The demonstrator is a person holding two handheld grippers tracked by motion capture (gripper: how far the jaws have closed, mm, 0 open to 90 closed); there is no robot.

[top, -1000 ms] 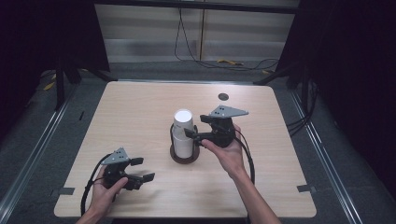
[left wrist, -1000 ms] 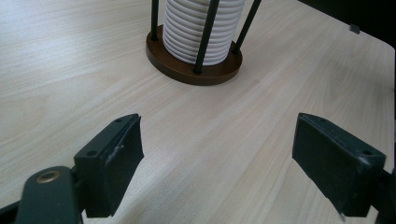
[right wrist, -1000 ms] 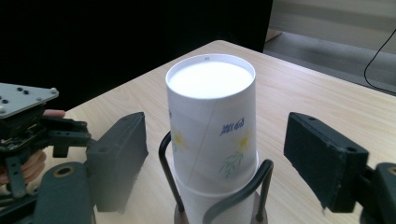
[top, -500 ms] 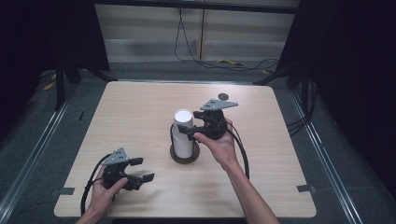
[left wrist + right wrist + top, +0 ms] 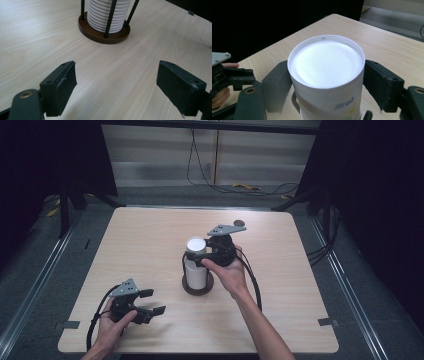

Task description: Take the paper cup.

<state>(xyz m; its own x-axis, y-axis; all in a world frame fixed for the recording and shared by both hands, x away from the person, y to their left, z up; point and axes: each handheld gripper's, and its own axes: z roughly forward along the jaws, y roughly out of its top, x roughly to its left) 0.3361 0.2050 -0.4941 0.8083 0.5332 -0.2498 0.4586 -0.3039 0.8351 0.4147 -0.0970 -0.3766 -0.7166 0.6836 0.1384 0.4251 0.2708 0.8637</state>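
A stack of white paper cups [image 5: 196,267] stands upside down in a holder with a round wooden base [image 5: 198,289] and thin black rods, mid-table. My right gripper [image 5: 198,256] reaches it from the right. Its jaws have just been closing with the top cup [image 5: 325,62] between them, and both pads now lie against the cup's sides. The right gripper [image 5: 325,86] sits just under the cup's flat bottom. My left gripper [image 5: 152,302] rests open near the front left of the table. In its own view the left gripper [image 5: 116,85] holds nothing and faces the ribbed cups [image 5: 107,13] and base [image 5: 105,38].
A small dark round object [image 5: 240,223] lies on the table [image 5: 300,285] behind the right gripper. Cables trail from both grippers toward the front edge. Dark stands and floor cables surround the table. The left gripper [image 5: 235,76] appears far off in the right gripper view.
The right gripper moved left and slightly away from me onto the cup stack, and its jaws narrowed around the top cup. The left gripper stayed put.
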